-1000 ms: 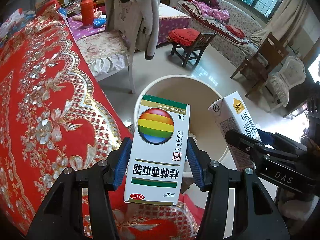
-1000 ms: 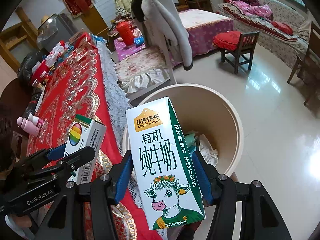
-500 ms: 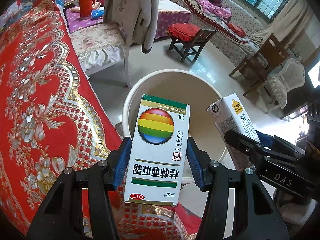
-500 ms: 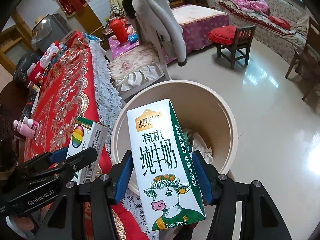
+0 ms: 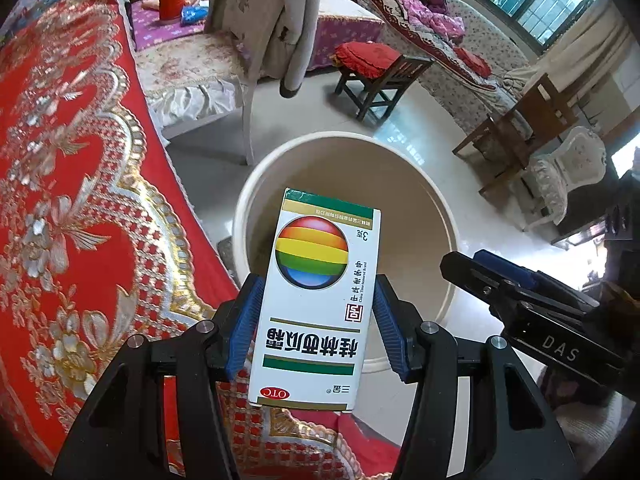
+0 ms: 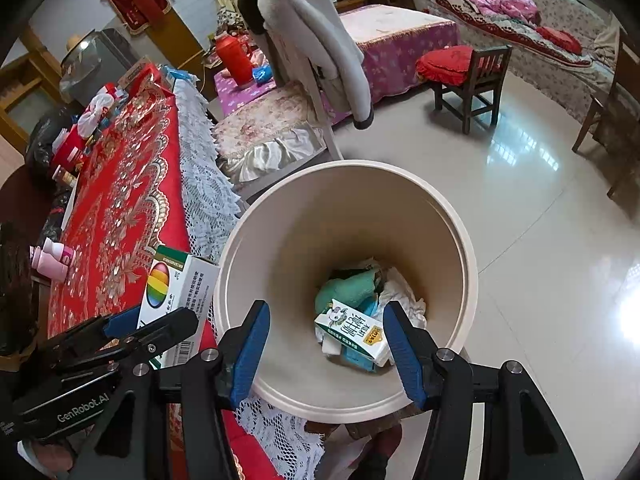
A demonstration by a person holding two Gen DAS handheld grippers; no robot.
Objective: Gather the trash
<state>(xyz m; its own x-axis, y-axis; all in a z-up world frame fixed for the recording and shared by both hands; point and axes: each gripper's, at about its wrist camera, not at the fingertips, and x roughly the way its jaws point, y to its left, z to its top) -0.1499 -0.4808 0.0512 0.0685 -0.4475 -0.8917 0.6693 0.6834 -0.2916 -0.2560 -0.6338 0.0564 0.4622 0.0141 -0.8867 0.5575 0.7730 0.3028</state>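
Note:
My left gripper [image 5: 316, 320] is shut on a white medicine box [image 5: 316, 300] with a rainbow ball on it. It holds the box upright over the near rim of the cream trash bin [image 5: 344, 137], by the table's edge. My right gripper [image 6: 325, 312] hangs open over the bin's [image 6: 348, 166] mouth with nothing between its blue pads. Below it, a milk carton [image 6: 352, 330] lies on its side at the bottom among green cloth and white paper. The right wrist view also shows the medicine box [image 6: 176, 284] in the left gripper [image 6: 160, 320], just left of the bin.
A table under a red and gold cloth [image 5: 60, 200] with a white lace edge [image 6: 204, 196] stands left of the bin. Behind the bin are a chair draped with a grey coat [image 6: 316, 40] and a small wooden stool [image 6: 468, 76]. Pink bottles [image 6: 52, 256] stand on the table. Shiny tiled floor [image 6: 540, 220] spreads to the right.
The milk carton has left my right gripper and now lies in the bin. Both grippers have sunk a little toward the bin, and the left still holds the medicine box.

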